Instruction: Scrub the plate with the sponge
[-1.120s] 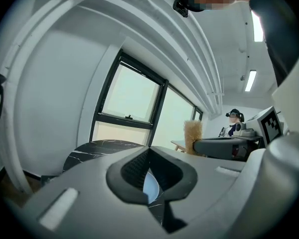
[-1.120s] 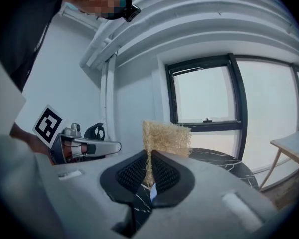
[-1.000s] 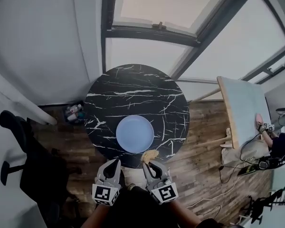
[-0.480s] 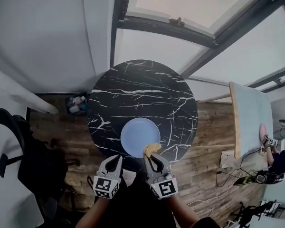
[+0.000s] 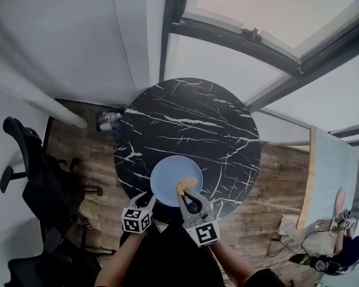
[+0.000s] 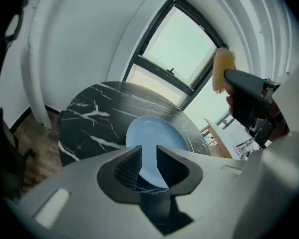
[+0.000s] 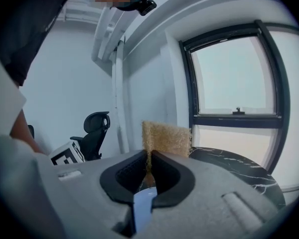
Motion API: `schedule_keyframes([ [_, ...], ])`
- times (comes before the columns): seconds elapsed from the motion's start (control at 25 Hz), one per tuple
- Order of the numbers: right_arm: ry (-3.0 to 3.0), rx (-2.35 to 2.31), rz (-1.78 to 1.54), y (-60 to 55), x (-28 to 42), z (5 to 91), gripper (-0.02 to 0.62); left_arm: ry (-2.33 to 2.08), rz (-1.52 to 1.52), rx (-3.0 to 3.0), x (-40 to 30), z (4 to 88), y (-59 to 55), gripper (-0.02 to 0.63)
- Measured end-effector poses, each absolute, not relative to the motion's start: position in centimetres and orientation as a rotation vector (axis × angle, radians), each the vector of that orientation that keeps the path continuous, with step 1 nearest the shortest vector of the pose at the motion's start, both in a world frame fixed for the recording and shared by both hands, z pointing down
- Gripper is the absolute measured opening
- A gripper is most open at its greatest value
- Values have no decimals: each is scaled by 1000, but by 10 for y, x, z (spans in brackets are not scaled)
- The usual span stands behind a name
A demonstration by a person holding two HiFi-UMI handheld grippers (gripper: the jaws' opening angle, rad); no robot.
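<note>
Thinking I pin the round pale-blue plate [image 5: 167, 175] rim first. The left gripper [image 5: 145, 200] jaws have just been opening and are empty, while the right gripper [image 5: 187, 194] pinches the tan fibrous sponge [image 5: 186, 185].

Light: bright, diffuse daylight from window [image 7: 234, 78] | Glare: panes washed out pale | Shadows: weak, soft-edged | Distortion: heavy fisheye, dark vignetted corners in both gripper views | Focus: sponge [image 6: 223, 69] soft, near foreground blurred, head view slightly smeared
</note>
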State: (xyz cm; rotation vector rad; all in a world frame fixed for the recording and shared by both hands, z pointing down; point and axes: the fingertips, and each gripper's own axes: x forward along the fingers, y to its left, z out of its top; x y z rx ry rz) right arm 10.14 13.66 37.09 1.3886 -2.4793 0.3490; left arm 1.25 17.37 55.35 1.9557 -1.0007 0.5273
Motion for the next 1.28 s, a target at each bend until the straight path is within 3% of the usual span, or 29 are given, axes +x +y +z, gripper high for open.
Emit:
schedule_keyframes([
  [0.16,-2499,1331,369,125,118,387,23,-1070,576,1790,15,596,177,154],
  [0.44,-2478,1252,354,123,124,419,25,-1117,527,1654,17,632,163,153],
  [0.84,-2427,1115,341,127,116,462,25,-1059,551,1606,25,655,157,51],
  [1.16,-2383,1008,314,129,105,485,25,-1070,556,1602,0,654,162,49],
  [1.28,-2349,939,318,133,97,507,25,-1057,582,1642,0,653,159,89],
])
